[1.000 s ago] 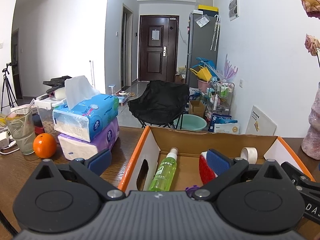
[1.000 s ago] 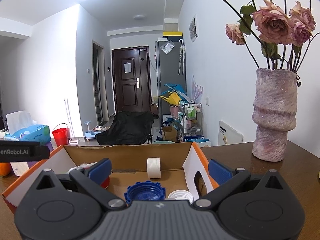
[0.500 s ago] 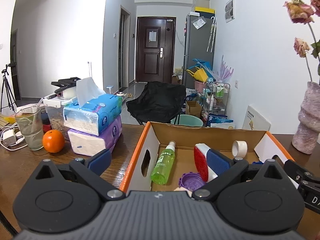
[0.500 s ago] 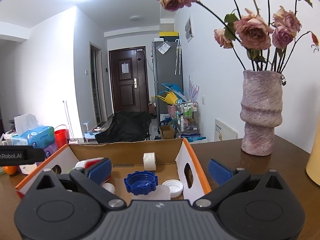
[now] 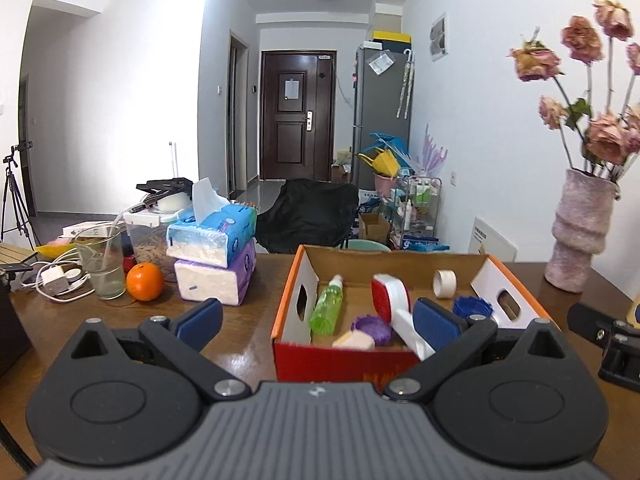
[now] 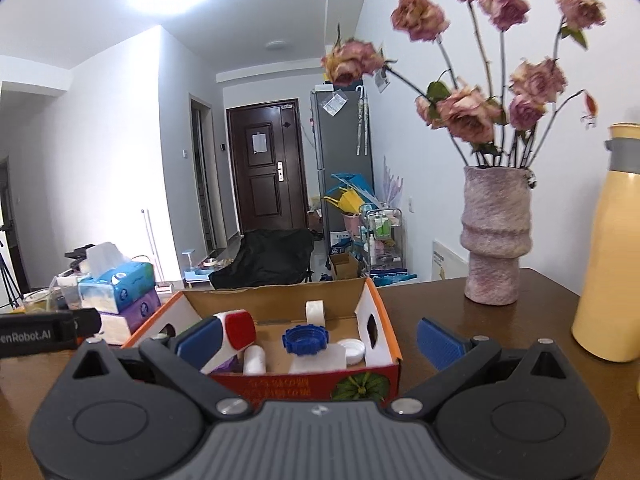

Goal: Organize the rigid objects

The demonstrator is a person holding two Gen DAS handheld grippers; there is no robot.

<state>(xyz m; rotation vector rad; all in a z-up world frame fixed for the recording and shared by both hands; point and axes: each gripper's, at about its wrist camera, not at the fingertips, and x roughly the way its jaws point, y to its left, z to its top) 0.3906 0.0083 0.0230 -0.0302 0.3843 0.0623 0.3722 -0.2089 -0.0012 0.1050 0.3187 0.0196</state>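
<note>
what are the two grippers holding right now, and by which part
Nothing. The left gripper and right gripper both have their fingers spread wide with nothing between them, just short of the cardboard box.

Bright ceiling glare (fisheye-warped edges)

I'm seeing an orange-rimmed box with a red front — inside, a green bottle, a red-and-white brush, a blue cap, a purple cap. A pinkish vase is showing beside a yellow flask.
</note>
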